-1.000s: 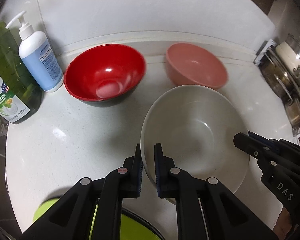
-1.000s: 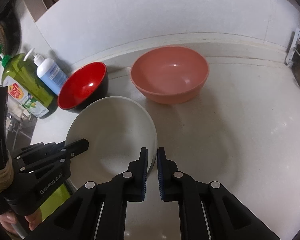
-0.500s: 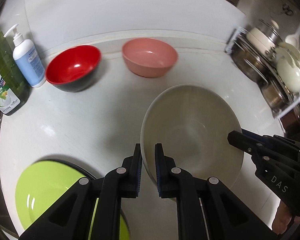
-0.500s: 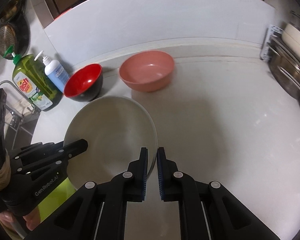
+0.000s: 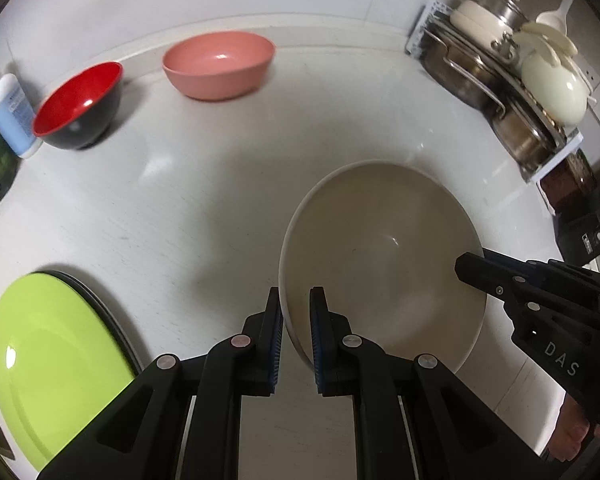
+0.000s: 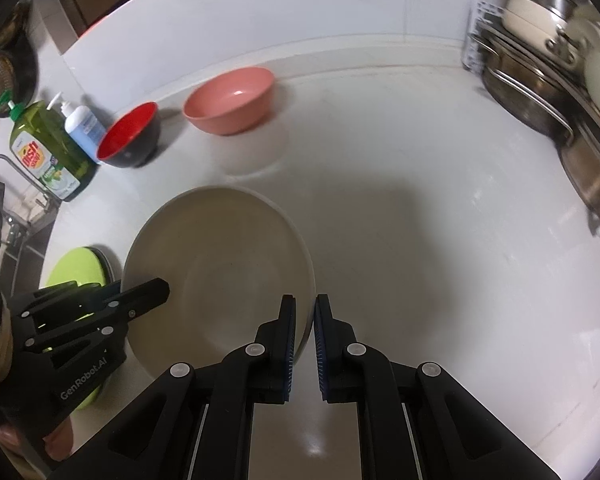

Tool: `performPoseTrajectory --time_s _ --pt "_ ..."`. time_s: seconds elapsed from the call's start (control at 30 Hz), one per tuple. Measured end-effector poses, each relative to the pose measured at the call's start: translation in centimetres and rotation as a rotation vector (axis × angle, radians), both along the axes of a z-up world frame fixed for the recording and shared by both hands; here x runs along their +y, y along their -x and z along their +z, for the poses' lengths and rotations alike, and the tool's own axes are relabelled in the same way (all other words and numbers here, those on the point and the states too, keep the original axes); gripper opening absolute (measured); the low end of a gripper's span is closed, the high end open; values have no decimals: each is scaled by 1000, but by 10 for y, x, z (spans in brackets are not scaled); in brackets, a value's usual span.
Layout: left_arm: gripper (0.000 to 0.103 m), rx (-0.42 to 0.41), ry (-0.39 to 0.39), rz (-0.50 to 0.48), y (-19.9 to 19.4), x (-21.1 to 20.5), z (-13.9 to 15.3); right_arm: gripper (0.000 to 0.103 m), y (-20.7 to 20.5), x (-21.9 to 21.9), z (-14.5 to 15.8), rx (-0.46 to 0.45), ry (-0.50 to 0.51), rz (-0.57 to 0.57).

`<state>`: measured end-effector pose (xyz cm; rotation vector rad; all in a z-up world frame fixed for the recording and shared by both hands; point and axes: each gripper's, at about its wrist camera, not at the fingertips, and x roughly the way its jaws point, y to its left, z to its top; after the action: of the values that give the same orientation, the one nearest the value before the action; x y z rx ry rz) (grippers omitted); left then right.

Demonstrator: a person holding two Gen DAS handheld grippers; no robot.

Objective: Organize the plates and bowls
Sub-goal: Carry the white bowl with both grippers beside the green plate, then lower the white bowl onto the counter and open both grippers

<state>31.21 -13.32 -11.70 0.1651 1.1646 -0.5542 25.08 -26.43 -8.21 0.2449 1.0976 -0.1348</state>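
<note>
Both tools, left tool (image 5: 295, 334) and right tool (image 6: 305, 342), are pinching opposite rims of the beige bowl (image 5: 380, 264) above the worktop (image 5: 204, 200), so nothing's stacked yet: red bowl (image 5: 78, 110), pink bowl (image 5: 219, 65) far ahead, green plate (image 5: 48, 376) to the left.

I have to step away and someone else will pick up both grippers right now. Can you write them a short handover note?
Left gripper: shut on the near-left rim of the large white bowl.
Right gripper: shut on the same bowl's opposite rim; the bowl appears to be carried between both above the counter.
Red bowl and pink bowl stand apart by the back wall.
Green plate lies on a dark plate at the near left.
Done: white bowl gripped.
Left: set it down, probably group the bowls.
</note>
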Motion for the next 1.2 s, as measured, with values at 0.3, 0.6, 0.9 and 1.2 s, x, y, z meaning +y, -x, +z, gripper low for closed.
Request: performPoseTrajectory --time_s 0.3,0.6,0.9,1.2 --pt "13 41 -20 -2 14 -14 -13 11 18 -16 -13 43 -12 -17" --pt "17 47 -15 8 15 -16 -16 11 24 -23 -21 64 -21 -12" --pt "49 -36 -23 37 15 -4 0 18 26 -22 -16 39 -11 -18" --pt "68 -211 -29 47 -8 10 48 29 14 -18 19 -70 24 -37"
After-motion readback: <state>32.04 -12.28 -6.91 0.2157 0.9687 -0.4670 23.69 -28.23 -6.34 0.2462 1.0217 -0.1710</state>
